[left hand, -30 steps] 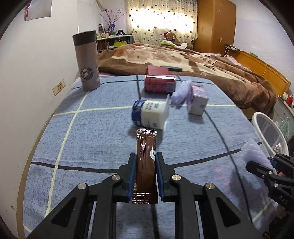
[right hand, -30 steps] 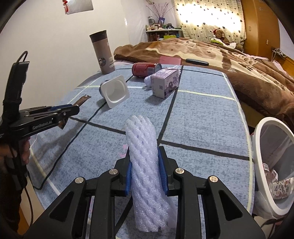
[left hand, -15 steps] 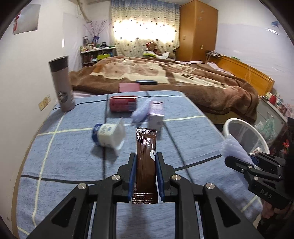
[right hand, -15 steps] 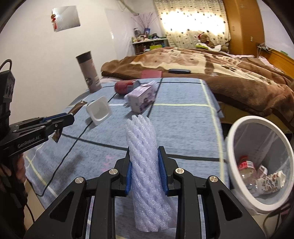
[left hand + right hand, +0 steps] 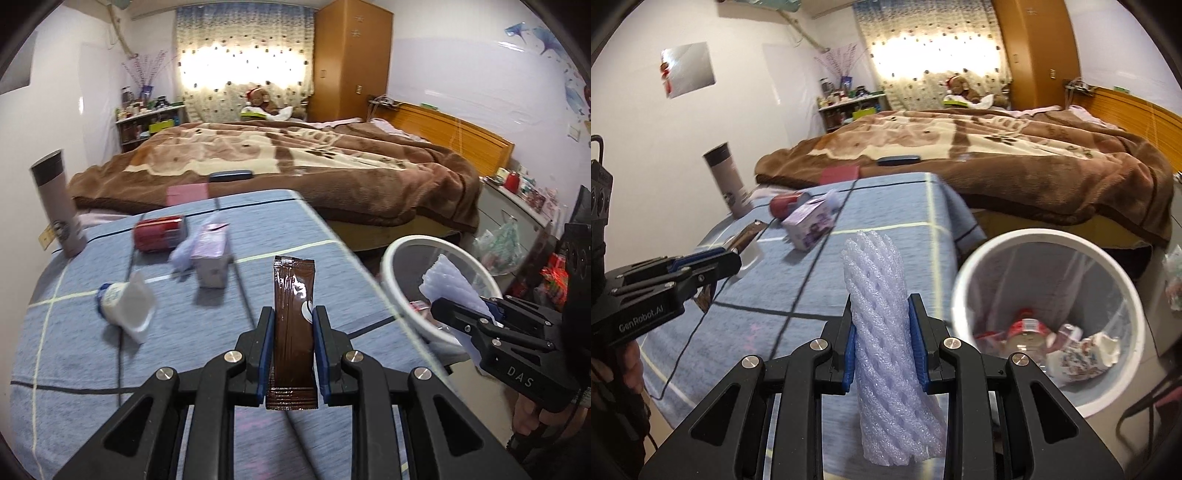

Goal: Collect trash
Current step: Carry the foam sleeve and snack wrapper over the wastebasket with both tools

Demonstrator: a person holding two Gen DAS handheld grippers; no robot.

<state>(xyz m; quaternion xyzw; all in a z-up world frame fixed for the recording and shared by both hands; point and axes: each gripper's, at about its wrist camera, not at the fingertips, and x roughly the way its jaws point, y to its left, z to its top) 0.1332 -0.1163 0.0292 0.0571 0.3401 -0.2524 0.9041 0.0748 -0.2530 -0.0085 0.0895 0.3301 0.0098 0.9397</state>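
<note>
We are carrying two pieces of trash toward the white bin (image 5: 1047, 321), and the step in hand is the drop. Our left gripper (image 5: 290, 343) is clamped on a brown sachet (image 5: 293, 325), which stands upright between the blue pads; our right gripper (image 5: 882, 350) is clamped on a lavender foam net sleeve (image 5: 886, 332), squeezed slightly at the waist.

Taking the bin as our landmark: it stands beside the counter (image 5: 871, 258), off its right edge and lower than the top. In the right wrist view the foam sleeve is just left of the rim, not yet over the opening. In the left wrist view the sachet is farther off, over the counter, left of the bin (image 5: 399, 266).

To do this well, we judge each piece should be fully over the opening before its jaws part, since both are light and could catch the rim or drift. We would release the foam first, then clear that gripper away so the sachet has room. The two grippers should approach from separate sides to avoid touching.

Left of the bin, on the counter, a yoghurt cup (image 5: 125, 306), a small purple carton (image 5: 212, 258) and a red can (image 5: 160, 232) wait.
</note>
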